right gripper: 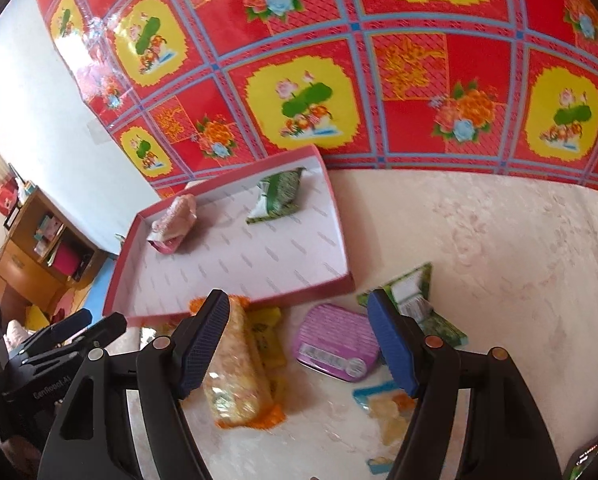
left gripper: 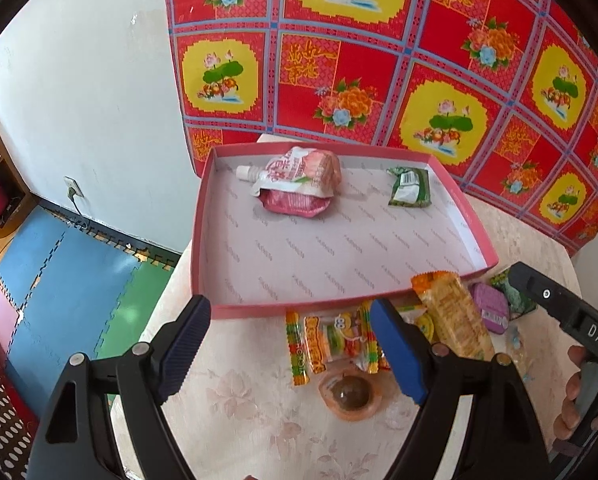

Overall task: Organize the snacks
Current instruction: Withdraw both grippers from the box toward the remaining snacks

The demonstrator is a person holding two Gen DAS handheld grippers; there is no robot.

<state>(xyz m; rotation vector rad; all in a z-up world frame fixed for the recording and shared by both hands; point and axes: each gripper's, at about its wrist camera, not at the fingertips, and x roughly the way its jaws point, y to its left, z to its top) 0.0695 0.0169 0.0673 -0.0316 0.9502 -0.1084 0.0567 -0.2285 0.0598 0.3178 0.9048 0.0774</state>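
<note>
**Left wrist view: both grippers spread over loose snacks beside the tray**

The left wrist view shows the left gripper with its jaws wide apart and nothing between them, hanging over the pale floral tablecloth. Just beyond its fingertips lies the pink tray, holding a pink spouted pouch and a green packet at its far side. In front of the tray's near rim sit a colourful candy packet, a round jelly cup, a long orange cracker pack and a purple tin.

In the right wrist view, the right gripper is likewise open and grips nothing; the orange cracker pack and purple tin lie on the table between its spread fingers. A green box rests just behind the right finger.
</note>
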